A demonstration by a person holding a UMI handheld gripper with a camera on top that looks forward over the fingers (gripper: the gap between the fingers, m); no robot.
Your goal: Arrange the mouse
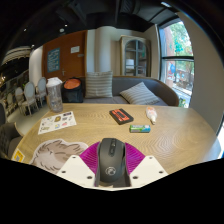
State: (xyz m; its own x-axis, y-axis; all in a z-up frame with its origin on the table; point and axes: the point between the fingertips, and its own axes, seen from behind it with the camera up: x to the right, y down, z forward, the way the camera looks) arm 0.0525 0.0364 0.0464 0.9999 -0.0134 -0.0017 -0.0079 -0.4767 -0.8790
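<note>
A black computer mouse (111, 161) sits between my gripper's (112, 160) two magenta pads (91, 155), both pressed against its sides. The mouse is held low over the near edge of a light wooden table (170, 135), its front pointing away from me across the table.
On the table lie a black-and-orange box (121, 116), a small white-and-green object (141, 128), a white item (152, 114), a printed sheet (57, 123) and a patterned paper (55, 152). A clear jar (54, 95) stands at the far left. A grey sofa (120, 90) is beyond.
</note>
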